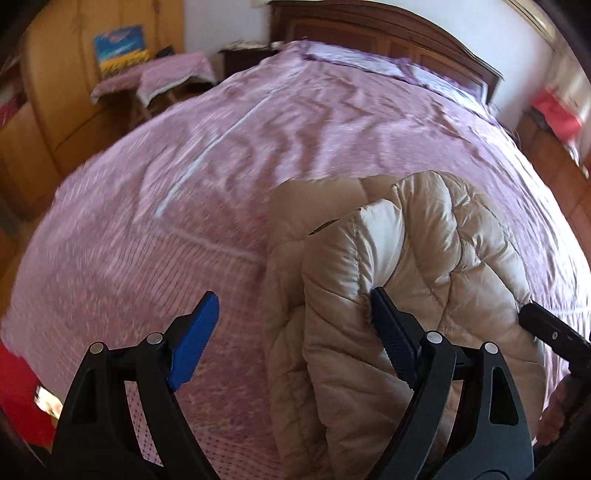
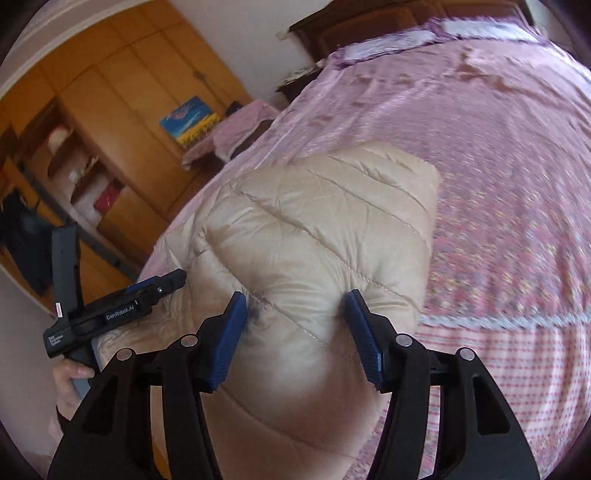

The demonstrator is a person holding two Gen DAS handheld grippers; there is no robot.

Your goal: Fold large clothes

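Note:
A beige quilted puffer jacket [image 1: 424, 266] lies bunched on the pink bedspread [image 1: 184, 221], near the bed's front edge. My left gripper [image 1: 295, 332] stands wide open at the jacket's left edge. Its right finger [image 1: 391, 332] rests against the padding and its left finger hangs over bare bedspread. In the right wrist view my right gripper [image 2: 297, 339] is shut on a puffy fold of the jacket [image 2: 314, 229], and both blue pads dent the fabric. The left tool's black body [image 2: 110, 314] shows beside it, held by a hand [image 2: 70, 376].
A dark wooden headboard [image 1: 388, 33] and pillows close the bed's far end. An orange wooden wardrobe [image 2: 110, 110] with open shelves stands left of the bed, next to a cloth-covered chair [image 1: 162, 77] and a small painting [image 1: 120, 46]. Something red [image 1: 18, 387] lies at the near left.

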